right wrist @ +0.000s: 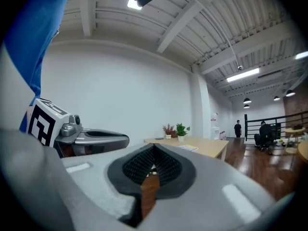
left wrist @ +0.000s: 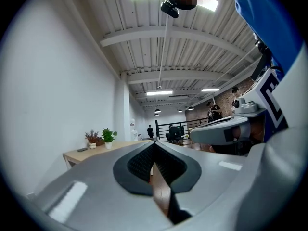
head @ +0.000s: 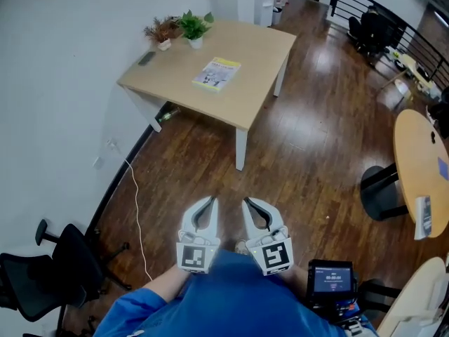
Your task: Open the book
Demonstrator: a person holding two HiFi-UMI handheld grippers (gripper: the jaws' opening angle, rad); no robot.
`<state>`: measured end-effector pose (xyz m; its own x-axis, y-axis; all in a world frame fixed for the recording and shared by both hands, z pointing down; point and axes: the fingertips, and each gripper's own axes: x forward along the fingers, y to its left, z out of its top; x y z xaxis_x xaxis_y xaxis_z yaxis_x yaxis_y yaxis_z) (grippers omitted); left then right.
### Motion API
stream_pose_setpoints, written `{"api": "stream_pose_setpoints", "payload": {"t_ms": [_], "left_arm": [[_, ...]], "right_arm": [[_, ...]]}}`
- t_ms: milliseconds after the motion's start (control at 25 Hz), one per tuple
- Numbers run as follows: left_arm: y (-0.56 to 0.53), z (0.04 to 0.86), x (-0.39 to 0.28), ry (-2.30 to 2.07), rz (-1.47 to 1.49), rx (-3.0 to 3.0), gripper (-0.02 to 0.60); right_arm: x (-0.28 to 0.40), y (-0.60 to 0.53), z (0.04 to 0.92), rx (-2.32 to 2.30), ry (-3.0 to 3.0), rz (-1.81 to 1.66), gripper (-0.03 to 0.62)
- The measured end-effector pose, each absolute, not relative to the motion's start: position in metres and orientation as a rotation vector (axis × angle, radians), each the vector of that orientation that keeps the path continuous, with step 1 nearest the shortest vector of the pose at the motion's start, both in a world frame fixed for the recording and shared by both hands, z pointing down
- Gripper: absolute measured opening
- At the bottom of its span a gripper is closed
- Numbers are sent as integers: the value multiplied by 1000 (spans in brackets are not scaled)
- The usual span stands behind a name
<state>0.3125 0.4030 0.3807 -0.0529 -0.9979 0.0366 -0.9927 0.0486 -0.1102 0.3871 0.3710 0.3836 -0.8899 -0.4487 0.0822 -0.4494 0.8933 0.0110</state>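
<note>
The closed book (head: pixel 217 73), with a yellow and white cover, lies flat on the light wooden table (head: pixel 245 97) at the far side of the room. Both grippers are held close to my body, well short of the table, over the wood floor. The left gripper (head: pixel 212 200) is shut with nothing between its fingers. The right gripper (head: pixel 245 201) beside it is also shut and empty. In the right gripper view the book (right wrist: pixel 188 148) shows small on the table (right wrist: pixel 214 149) beyond the shut right gripper (right wrist: pixel 154 146). The left gripper view shows its shut tips (left wrist: pixel 155 143) and the table's edge (left wrist: pixel 84 156).
Two potted plants (head: pixel 191 27) and a dark phone (head: pixel 146 58) sit at the table's back corner by the wall. A black office chair (head: pixel 50 267) stands at the left, a white cable (head: pixel 137 213) runs along the floor, and a round table (head: pixel 415 167) stands at the right.
</note>
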Motion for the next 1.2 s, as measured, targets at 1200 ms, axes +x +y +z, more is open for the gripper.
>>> {"api": "stream_pose_setpoints", "payload": {"t_ms": [1200], "left_arm": [[317,384,55,2016,-89,-2326,6]], "right_arm": [[142,295,392,981,-2837,17,2]]}}
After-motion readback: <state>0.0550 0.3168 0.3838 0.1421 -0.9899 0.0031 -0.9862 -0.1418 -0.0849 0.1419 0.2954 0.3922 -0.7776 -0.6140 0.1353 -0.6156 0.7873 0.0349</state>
